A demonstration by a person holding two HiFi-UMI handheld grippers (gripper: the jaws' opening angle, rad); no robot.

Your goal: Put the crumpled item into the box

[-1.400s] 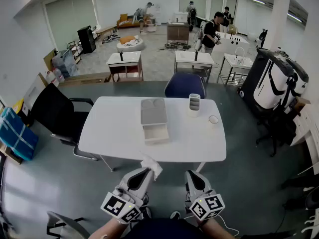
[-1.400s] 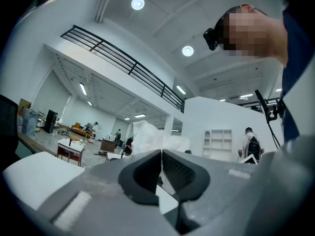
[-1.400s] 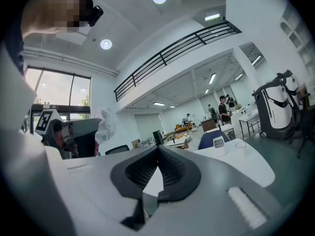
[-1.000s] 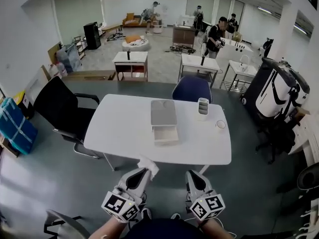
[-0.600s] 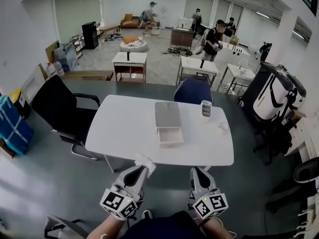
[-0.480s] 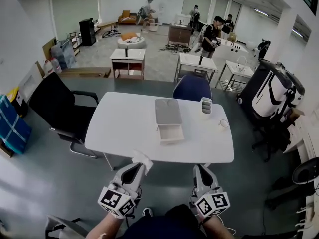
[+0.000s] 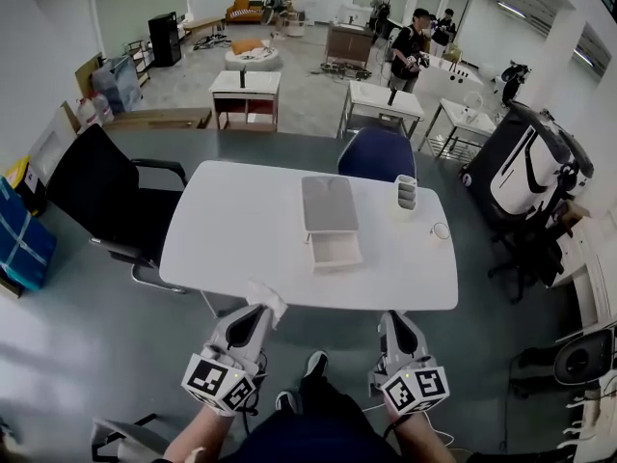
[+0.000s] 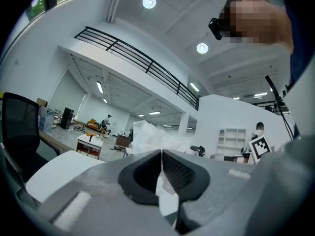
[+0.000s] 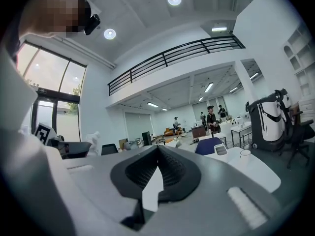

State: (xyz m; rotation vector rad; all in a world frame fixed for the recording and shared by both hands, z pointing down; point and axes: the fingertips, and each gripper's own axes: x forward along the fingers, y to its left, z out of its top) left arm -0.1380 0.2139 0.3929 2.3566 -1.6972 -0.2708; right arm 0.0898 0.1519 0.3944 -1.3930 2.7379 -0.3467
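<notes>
A crumpled white tissue (image 7: 265, 297) sticks out of my left gripper (image 7: 258, 309), which is shut on it just short of the table's near edge. In the left gripper view the tissue (image 8: 150, 137) bulges above the closed tips of the left gripper (image 8: 161, 154). My right gripper (image 7: 397, 328) hangs beside it, shut and empty, and its tips meet in the right gripper view (image 9: 157, 149). The grey box (image 7: 328, 204) stands mid-table with its drawer (image 7: 335, 251) pulled out toward me.
The white table (image 7: 241, 230) also carries a small organizer (image 7: 406, 194) and a cup (image 7: 441, 231) at the right. A black chair (image 7: 96, 196) stands at the left and a blue chair (image 7: 374, 152) behind the table. People and desks fill the far room.
Both grippers stay low before the table's near edge, the left still holding the tissue. The table has shifted slightly in the head view as the head moved.
</notes>
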